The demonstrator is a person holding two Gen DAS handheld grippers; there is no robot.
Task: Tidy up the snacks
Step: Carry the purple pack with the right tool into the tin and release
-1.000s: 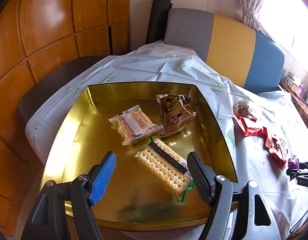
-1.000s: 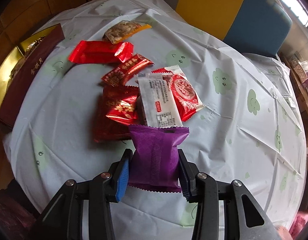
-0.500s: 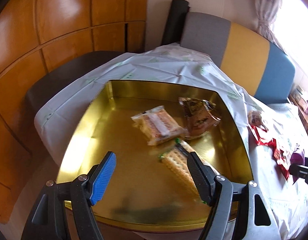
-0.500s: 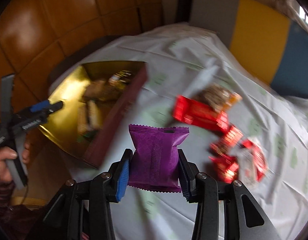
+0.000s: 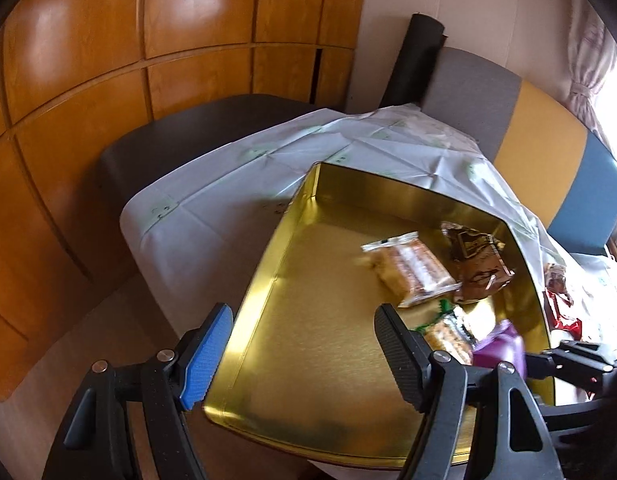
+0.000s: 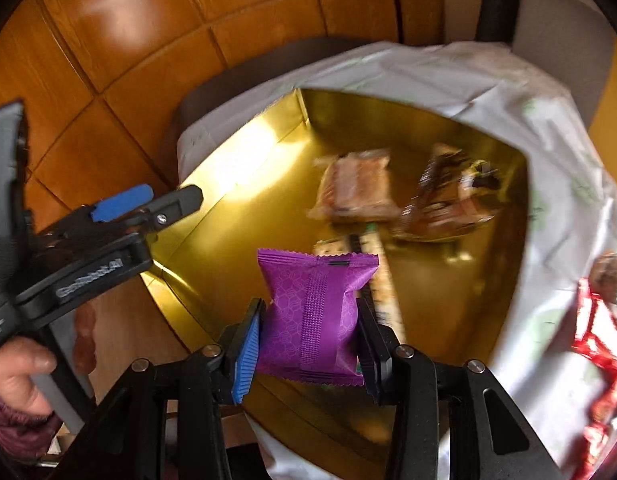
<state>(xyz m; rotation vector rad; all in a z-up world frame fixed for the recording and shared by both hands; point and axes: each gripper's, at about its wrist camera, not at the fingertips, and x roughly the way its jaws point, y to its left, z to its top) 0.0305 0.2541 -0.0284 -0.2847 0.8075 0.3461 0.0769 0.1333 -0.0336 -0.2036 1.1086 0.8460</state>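
The right gripper is clamped on a purple foil snack packet, its two pads pressed against the packet's sides, and holds it above the near part of a shallow gold metal tray that sits on a white plastic tablecloth printed with green motifs. In the left wrist view the same packet shows blurred, low over the tray's right side beside a green-edged cracker packet. The left gripper stands wide apart and empty, hovering at the tray's near left wall with its blue pad outside the rim. Farther in, a clear-wrapped biscuit packet and a brown snack packet lie touching each other near the far right wall. The tray's left half and near floor are bare gold metal, leaving plenty of room there. The near rim overhangs the table's edge. Beyond the tray's right wall, red snack wrappers lie on the cloth. Wooden panelling rises behind the table.
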